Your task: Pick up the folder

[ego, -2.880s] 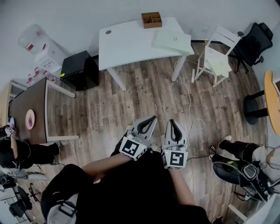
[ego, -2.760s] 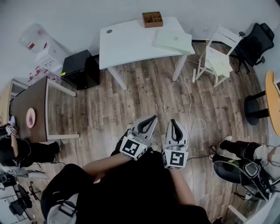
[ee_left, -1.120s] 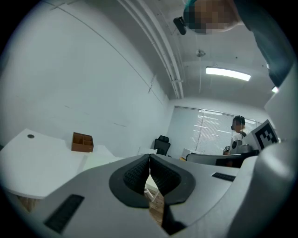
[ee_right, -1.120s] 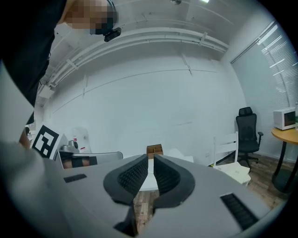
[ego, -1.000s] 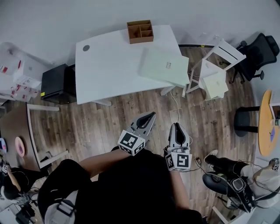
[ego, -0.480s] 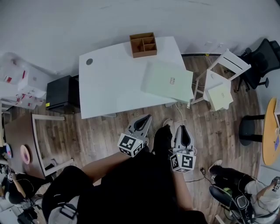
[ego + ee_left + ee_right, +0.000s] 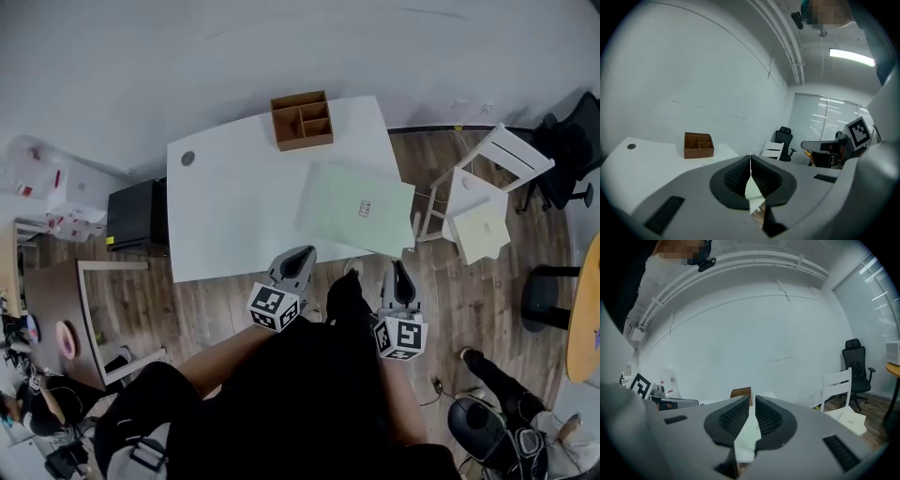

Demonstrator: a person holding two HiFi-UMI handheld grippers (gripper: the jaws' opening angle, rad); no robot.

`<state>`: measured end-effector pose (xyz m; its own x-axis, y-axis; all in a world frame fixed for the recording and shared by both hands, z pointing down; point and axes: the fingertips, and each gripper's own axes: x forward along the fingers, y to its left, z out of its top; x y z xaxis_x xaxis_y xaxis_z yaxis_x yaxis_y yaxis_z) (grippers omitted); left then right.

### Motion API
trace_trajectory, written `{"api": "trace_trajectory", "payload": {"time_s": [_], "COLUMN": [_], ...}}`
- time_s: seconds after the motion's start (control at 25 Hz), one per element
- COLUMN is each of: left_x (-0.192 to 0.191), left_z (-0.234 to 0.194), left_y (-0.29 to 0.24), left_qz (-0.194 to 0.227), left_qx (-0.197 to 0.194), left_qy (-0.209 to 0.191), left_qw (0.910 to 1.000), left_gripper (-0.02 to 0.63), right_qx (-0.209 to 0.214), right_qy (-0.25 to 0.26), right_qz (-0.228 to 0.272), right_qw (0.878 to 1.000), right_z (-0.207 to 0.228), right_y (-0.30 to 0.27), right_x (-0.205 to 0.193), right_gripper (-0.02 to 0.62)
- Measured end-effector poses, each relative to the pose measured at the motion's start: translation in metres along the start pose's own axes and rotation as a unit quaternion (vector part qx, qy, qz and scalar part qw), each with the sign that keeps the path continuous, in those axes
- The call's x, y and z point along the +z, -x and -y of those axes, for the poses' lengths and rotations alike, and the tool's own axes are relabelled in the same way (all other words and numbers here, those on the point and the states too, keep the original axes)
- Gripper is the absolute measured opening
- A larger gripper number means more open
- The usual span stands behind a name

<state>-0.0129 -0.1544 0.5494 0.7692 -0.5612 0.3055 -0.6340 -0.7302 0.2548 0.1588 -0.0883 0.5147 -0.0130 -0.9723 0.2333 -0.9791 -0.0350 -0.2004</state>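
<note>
The pale green folder lies flat on the right part of the white desk, its right corner over the desk's edge. It shows as a pale sliver behind the jaws in the right gripper view and the left gripper view. My left gripper is shut and empty, its tip just short of the desk's near edge. My right gripper is shut and empty too, just below the folder's near right corner. Both are apart from the folder.
A brown wooden organiser stands at the desk's far edge. A white chair with a pale pad on its seat is right of the desk, a black cabinet left of it. A dark table is at far left.
I have walked up to the white desk. Both grippers, still shut, have come forward from over the wooden floor to the desk's near edge, close to the folder.
</note>
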Motion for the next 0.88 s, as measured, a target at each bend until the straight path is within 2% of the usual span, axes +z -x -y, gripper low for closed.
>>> {"api": "trace_trajectory", "payload": {"time_s": [0.16, 0.28, 0.36, 0.56, 0.6, 0.64, 0.72, 0.88], "left_x": [-0.007, -0.028, -0.042, -0.057, -0.061, -0.067, -0.08, -0.105], "left_z": [-0.028, -0.048, -0.062, -0.081, -0.084, -0.088, -0.098, -0.118], "left_y": [-0.039, -0.072, -0.09, -0.125, -0.132, -0.139, -0.15, -0.166], "left_qz": [-0.033, -0.064, -0.083, -0.12, -0.133, -0.145, -0.168, -0.207], "left_qx": [0.012, 0.026, 0.042, 0.05, 0.049, 0.05, 0.056, 0.069], "left_qy": [-0.002, 0.039, 0.052, 0.045, 0.044, 0.046, 0.055, 0.061], "left_qw": [0.9994, 0.9969, 0.9943, 0.9904, 0.989, 0.9871, 0.9826, 0.974], "left_gripper": [0.015, 0.015, 0.016, 0.018, 0.028, 0.075, 0.162, 0.229], "right_qx": [-0.001, -0.002, -0.001, 0.009, 0.014, 0.02, 0.033, 0.05], "right_qy": [-0.011, -0.019, -0.024, -0.029, -0.033, -0.037, -0.04, -0.072], "right_qz": [-0.023, -0.06, -0.085, -0.134, -0.144, -0.155, -0.183, -0.246], "right_qw": [1.0, 0.998, 0.996, 0.99, 0.989, 0.987, 0.982, 0.965], "right_z": [0.03, 0.057, 0.075, 0.111, 0.116, 0.121, 0.127, 0.138], "right_y": [-0.043, -0.067, -0.081, -0.115, -0.121, -0.127, -0.139, -0.154], "right_x": [-0.007, -0.026, -0.037, -0.061, -0.068, -0.076, -0.096, -0.137], "right_gripper": [0.041, 0.041, 0.041, 0.054, 0.081, 0.117, 0.143, 0.243]}}
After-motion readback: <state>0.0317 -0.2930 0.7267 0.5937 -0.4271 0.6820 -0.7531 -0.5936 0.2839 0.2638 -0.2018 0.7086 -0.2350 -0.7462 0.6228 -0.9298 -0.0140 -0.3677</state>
